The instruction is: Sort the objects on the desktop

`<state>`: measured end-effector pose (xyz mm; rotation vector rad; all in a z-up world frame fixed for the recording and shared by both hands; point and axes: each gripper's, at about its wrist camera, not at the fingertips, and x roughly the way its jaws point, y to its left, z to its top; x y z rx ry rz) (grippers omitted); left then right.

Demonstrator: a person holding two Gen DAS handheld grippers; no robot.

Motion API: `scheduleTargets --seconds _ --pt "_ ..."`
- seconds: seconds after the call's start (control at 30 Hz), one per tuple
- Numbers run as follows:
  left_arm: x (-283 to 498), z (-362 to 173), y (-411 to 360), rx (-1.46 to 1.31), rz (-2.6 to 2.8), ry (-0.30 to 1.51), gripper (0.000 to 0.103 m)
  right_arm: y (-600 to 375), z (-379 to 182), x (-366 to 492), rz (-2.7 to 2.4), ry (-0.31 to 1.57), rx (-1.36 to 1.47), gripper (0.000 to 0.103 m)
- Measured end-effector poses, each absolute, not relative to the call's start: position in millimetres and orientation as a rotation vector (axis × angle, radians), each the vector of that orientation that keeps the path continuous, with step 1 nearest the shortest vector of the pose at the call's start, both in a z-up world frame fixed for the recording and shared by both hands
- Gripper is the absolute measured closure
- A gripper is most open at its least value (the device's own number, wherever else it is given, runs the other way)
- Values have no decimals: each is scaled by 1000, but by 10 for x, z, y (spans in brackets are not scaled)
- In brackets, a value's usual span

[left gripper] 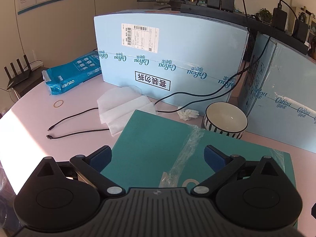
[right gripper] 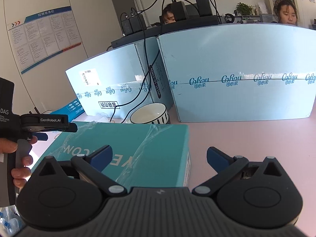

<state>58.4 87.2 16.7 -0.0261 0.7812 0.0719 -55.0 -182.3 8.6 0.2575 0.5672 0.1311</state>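
Observation:
A teal flat box (left gripper: 154,144) with loose clear wrap lies on the pink table; it also shows in the right wrist view (right gripper: 126,144). My left gripper (left gripper: 158,156) is open and empty above the box's near part. My right gripper (right gripper: 159,157) is open and empty over the box's right edge. The left gripper shows from the side in the right wrist view (right gripper: 57,131). A striped white bowl (left gripper: 226,119) stands behind the box, also in the right wrist view (right gripper: 150,114). White foam sheets (left gripper: 122,106), a crumpled tissue (left gripper: 187,113), a rubber band (left gripper: 58,103) and black cables (left gripper: 75,126) lie around.
Two big light-blue cartons (left gripper: 169,59) (right gripper: 243,73) stand at the back with chargers and a power strip (left gripper: 221,0) on top. A blue paper pack (left gripper: 73,71) lies at left. A router (left gripper: 17,73) stands off the table edge. Two people (right gripper: 286,13) sit behind the cartons.

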Motion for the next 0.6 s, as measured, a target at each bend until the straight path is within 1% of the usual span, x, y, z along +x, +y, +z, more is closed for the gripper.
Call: scheduleTargets --seconds 0.33,0.6 --pt "478 75 290 -3 32 806 3 -2366 70 -817 18 561 323 0" --pt "458 100 128 36 92 768 2 -2580 18 -947 -4 558 356 0"
